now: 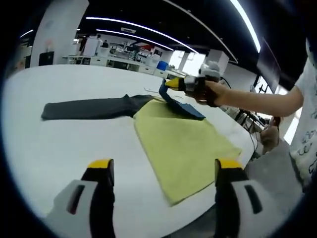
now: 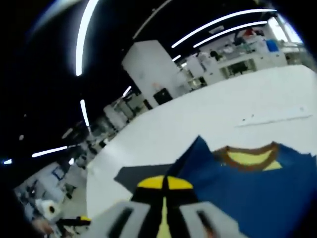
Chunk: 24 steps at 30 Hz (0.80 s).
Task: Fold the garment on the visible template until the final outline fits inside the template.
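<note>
A yellow-green template mat (image 1: 183, 146) lies flat on the white table (image 1: 64, 148). The garment is blue with a dark grey part (image 1: 91, 108) stretched out to the left of the mat. Its blue part (image 1: 179, 105) is lifted off the mat's far corner by my right gripper (image 1: 172, 84), held in a person's hand. In the right gripper view my right gripper (image 2: 163, 184) is shut on a blue fold, with the blue garment (image 2: 257, 188) and its brown-edged neckline spread out beyond the gripper. My left gripper (image 1: 164, 166) hangs open above the mat's near edge, holding nothing.
The table's near right edge (image 1: 218, 208) runs just past the mat. A person's arm (image 1: 257, 101) reaches in from the right, with the body by the table's edge. Desks and shelves stand far behind the table.
</note>
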### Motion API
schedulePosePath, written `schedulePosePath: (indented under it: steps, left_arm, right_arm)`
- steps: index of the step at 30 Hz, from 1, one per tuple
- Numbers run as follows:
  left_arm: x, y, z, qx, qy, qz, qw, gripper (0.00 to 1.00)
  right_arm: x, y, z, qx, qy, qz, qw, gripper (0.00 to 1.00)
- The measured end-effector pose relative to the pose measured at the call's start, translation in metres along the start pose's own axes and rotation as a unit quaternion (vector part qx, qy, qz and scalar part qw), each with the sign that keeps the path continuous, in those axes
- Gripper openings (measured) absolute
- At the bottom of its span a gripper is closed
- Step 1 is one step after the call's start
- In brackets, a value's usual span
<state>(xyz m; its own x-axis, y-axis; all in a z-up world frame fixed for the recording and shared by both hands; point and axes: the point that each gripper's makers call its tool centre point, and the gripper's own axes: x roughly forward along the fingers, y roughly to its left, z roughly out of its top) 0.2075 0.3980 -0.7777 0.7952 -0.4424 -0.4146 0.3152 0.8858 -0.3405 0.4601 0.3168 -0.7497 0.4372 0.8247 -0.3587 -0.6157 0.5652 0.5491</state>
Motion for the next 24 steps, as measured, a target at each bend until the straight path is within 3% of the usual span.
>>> schedulePosePath:
  steps: [10,24]
  left_arm:
    - [0.0,0.006,-0.006,-0.007,0.004,0.002,1.0,0.8]
    - [0.003,0.004,-0.014,-0.015,0.01,0.001,0.9998,0.8]
  right_arm:
    - [0.022,0.014,-0.033,-0.008,0.039,0.011,0.9991,0.0]
    - [0.037,0.006,-0.074,-0.024,0.098,0.004,0.9949,0.0]
